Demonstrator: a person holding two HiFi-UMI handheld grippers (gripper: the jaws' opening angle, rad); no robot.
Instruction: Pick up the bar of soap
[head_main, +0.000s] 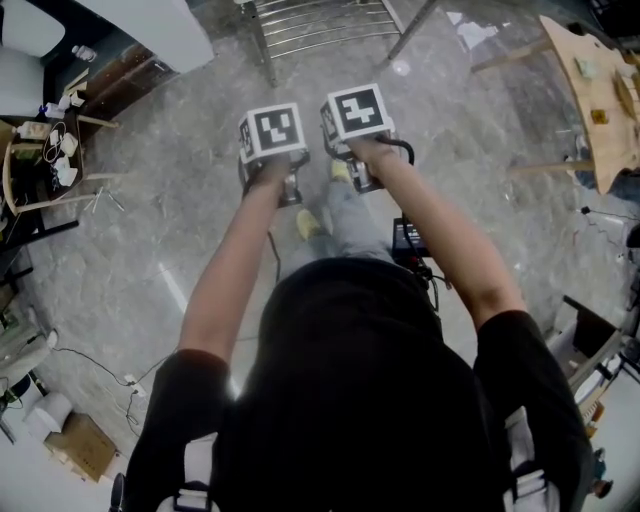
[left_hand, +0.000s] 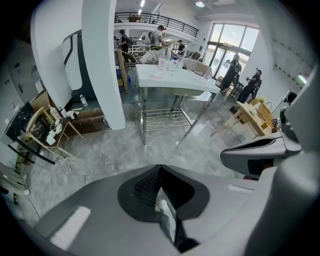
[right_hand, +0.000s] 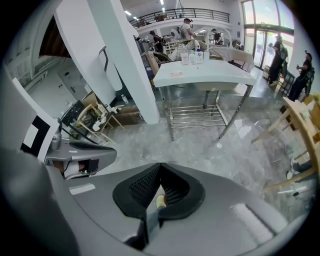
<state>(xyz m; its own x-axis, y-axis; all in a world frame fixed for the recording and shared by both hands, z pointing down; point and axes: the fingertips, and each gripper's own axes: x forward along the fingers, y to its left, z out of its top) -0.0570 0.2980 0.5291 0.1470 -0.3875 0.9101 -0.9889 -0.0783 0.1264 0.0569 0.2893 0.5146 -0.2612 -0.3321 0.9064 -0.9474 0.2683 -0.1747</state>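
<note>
**Item 1, nearest.** The left gripper (left_hand: 160, 175) and right gripper (right_hand: 160, 172) were held side by side in front of the person and pointed steeply down. The jaws of each were pressed together with nothing between them.

**Item 2.** The glossy marble floor (head_main: 150, 230) had loose cables (head_main: 95, 365) at the near left. Risk judged: a slip or a snag on the way across, which would jolt both tools.

**Item 3, far.** A white table (right_hand: 210, 77) on metal legs, with a wire rack (right_hand: 195, 116) beneath, stood well apart from both grippers.

**Item 4.** The bar of soap could not be identified with certainty. A small flat pale thing (right_hand: 176, 74) near the table's near edge was probably it. Bottles (right_hand: 192, 57) stood just beyond.

**Hazards judged.**
- Jaws not parted before the reach would push the bar instead of straddling it, perhaps off the near edge.
- A smooth bar squeezed hard or off-centre could shoot out of the pads.
- Overreaching could topple the bottles.
- A wrong guess about the pale thing would waste the approach.
</note>
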